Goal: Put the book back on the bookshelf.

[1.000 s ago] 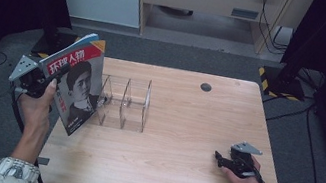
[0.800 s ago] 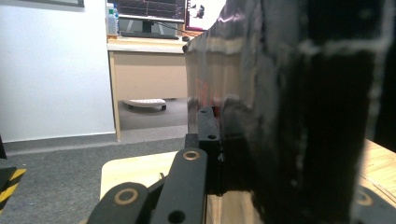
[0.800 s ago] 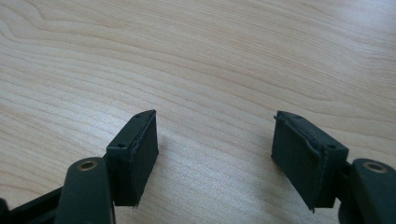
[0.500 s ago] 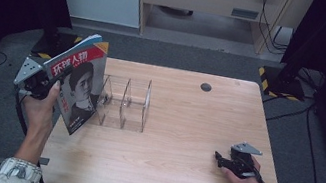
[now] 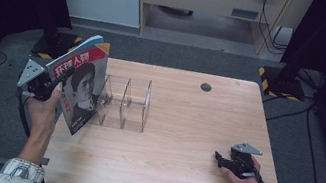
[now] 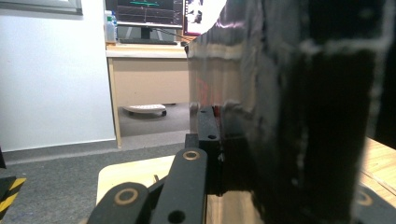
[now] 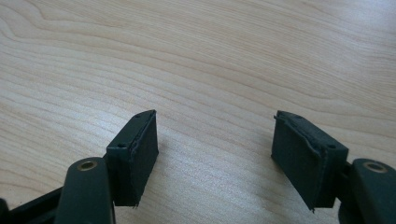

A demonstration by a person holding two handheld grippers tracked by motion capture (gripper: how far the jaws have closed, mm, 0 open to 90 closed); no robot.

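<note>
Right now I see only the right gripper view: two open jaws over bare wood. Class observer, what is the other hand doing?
Observer: The left gripper holds a magazine up at the table's left edge.
Operator: Is it gripped firmly?
Observer: In the left gripper view the jaws are closed on its edge.
Operator: What is near it?
Observer: A clear rack with dividers stands just right of the magazine.
Operator: And my gripper?
Observer: The right gripper sits at the near right, far from the rack.
</note>
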